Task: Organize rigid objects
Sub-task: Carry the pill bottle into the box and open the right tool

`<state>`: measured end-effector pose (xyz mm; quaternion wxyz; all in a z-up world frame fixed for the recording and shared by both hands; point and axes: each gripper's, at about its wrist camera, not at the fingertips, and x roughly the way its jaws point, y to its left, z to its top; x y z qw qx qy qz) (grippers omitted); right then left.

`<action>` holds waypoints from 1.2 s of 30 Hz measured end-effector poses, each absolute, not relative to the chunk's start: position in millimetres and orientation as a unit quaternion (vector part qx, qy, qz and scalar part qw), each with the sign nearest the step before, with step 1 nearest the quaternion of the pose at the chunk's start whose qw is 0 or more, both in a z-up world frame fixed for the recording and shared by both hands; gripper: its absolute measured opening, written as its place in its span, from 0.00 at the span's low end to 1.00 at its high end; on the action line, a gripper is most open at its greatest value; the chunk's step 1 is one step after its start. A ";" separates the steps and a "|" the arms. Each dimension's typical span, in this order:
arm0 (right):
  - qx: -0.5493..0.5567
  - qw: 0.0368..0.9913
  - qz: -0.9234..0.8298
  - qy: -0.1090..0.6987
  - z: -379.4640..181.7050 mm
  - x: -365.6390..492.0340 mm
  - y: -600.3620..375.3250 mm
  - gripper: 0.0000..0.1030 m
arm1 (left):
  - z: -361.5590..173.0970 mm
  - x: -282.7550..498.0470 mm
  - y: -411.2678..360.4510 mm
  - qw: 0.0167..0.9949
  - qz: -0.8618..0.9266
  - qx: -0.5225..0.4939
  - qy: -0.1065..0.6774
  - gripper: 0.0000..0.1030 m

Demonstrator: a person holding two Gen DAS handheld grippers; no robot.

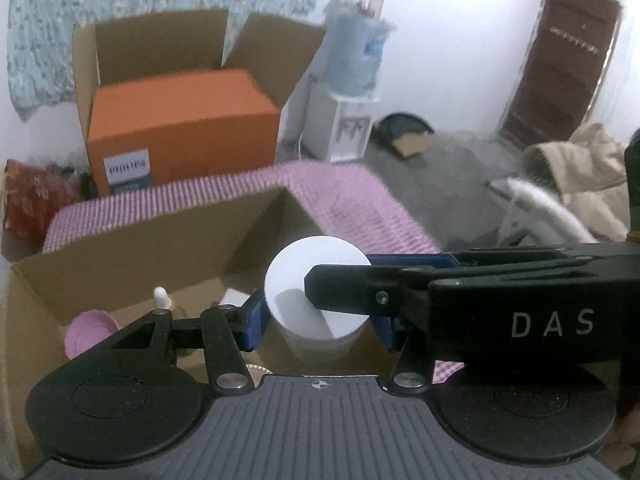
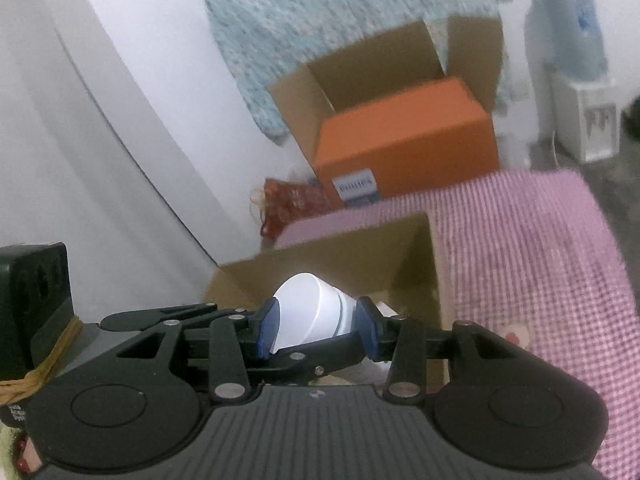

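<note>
I have a white plastic jar (image 1: 316, 300) with a flat round lid, squat and slightly tapered, pinched between the blue pads of both tools at once. From the left wrist I see my left gripper (image 1: 320, 316) closed on its sides, and the right gripper's black fingers cross in from the right over the lid. The jar hangs above the open cardboard box (image 1: 120, 248), near the box's right wall.

The right wrist view shows the same jar (image 2: 316, 316) tilted on its side, a faint grey band around it, clamped by the right gripper (image 2: 316, 322) above that box (image 2: 320, 256).

Only the left view looks into the box: a pink round thing (image 1: 86, 334) and a small white-capped bottle (image 1: 162, 298) (both blurred) lie on its floor, left of the jar. The box stands on a pink checked cloth (image 2: 540, 260).
</note>
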<state>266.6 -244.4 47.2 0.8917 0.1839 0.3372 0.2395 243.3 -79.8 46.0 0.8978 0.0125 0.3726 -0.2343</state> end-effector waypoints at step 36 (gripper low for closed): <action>0.257 0.877 0.227 0.335 26.5 249.1 -281.9 0.60 | 38.6 225.6 -71.0 0.901 -0.203 0.026 0.382 0.91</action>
